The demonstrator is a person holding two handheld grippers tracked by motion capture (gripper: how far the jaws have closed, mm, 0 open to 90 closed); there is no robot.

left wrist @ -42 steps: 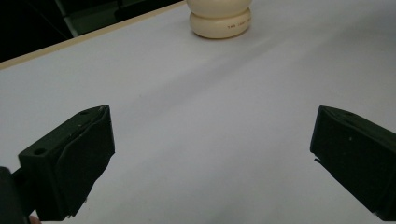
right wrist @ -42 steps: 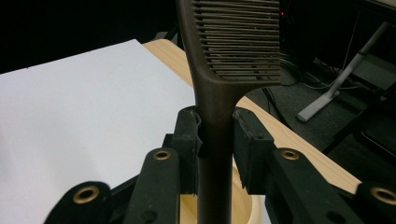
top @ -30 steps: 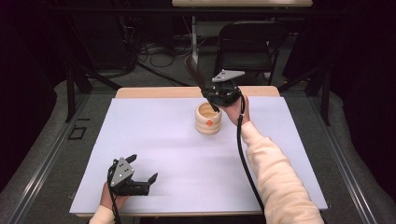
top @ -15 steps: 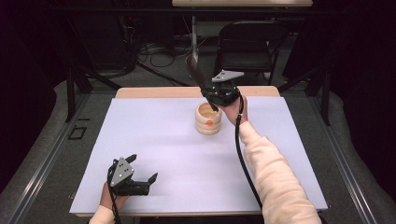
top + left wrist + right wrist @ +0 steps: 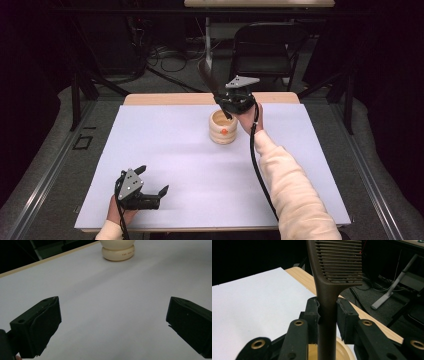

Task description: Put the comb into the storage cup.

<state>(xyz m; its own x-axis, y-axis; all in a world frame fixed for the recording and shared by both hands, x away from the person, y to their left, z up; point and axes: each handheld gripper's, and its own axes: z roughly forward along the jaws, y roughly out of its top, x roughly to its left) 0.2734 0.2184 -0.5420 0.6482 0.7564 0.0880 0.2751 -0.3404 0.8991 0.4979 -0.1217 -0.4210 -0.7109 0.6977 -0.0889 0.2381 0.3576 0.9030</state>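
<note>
Near the front-left corner of the white tabletop [image 5: 165,150], the left hand-held gripper [image 5: 152,192] rests low with its jaws spread wide and nothing between them. In the left gripper view the cream wooden pot [image 5: 117,250] stands well ahead of those jaws, far from them across bare white surface.

The wooden pot [image 5: 223,127] stands near the tabletop's far edge, an orange spot on its side. Just to the right of the pot and above it, the right hand-held gripper [image 5: 220,97] has its jaws drawn in narrow and clamped on the handle of a dark brown comb [image 5: 329,295]. The comb's toothed end rises up beyond the jaws, and its handle runs down toward the pot's open mouth directly below the gripper.
</note>
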